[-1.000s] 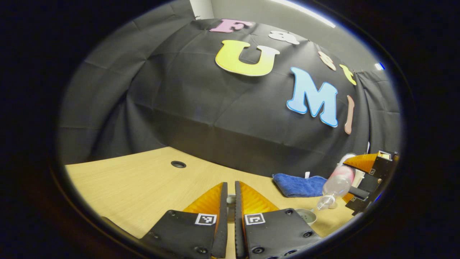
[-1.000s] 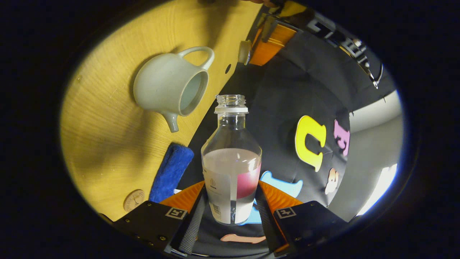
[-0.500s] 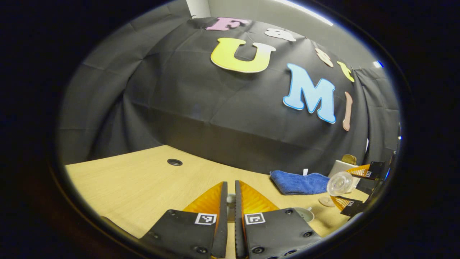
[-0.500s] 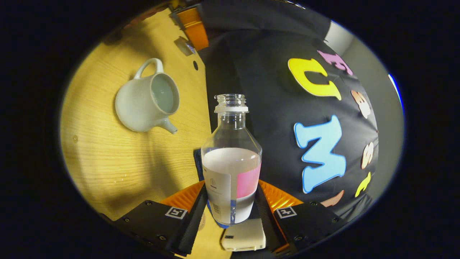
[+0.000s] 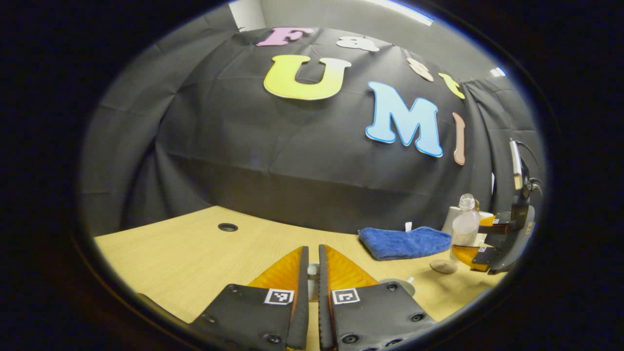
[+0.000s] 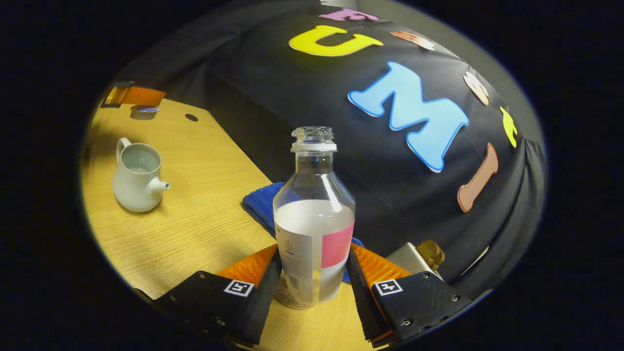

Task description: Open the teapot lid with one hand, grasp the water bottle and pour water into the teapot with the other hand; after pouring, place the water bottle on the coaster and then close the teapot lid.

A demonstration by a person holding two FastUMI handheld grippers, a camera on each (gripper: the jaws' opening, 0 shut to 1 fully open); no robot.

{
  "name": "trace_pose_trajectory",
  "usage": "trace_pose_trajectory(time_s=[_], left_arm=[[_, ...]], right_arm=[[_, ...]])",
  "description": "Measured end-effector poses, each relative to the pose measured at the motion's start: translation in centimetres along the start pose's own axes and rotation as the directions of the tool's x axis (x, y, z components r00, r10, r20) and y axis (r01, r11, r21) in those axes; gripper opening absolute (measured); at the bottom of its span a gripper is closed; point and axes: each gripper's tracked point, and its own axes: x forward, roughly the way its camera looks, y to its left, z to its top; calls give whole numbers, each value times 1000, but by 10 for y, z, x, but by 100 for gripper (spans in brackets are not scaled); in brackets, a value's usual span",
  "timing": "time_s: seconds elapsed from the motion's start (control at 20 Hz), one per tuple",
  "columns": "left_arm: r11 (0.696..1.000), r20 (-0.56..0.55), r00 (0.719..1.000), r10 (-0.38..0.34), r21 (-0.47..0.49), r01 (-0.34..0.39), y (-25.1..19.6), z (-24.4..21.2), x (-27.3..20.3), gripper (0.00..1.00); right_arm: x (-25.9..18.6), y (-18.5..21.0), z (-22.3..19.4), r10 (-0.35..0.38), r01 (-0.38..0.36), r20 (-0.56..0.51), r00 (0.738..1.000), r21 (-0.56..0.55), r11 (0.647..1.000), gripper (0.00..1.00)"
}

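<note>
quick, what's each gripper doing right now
Left gripper: closed on the teapot lid.
Right gripper: closed on the upright water bottle.

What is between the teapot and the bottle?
In the right gripper view, bare table and the near end of a blue cloth lie between the teapot and the bottle.
</note>
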Motion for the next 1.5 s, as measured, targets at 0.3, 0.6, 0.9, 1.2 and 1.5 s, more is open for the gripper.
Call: trace_pose_trajectory(time_s=[0.3,0.6,0.9,1.2,1.5], left_arm=[[1000,1,1000,-7,9,7,-4,0,0,15],[999,-15,1000,-18,28,18,-11,-6,2,15],[999,-18,1000,-24,32,24,-13,-7,2,15],[999,-23,999,-30,33,30,-16,-8,2,15],[999,-19,999,-37,39,38,-20,-7,2,15]], right_arm=[[19,-33,-10,0,-6,17,1000,356,935,75],[33,-25,-27,47,-40,1,999,536,844,75],[37,-20,-35,63,-44,-14,998,553,832,76],[35,-19,-34,80,-51,-22,997,601,798,78],[27,-32,-25,45,-29,-11,999,604,797,94]])
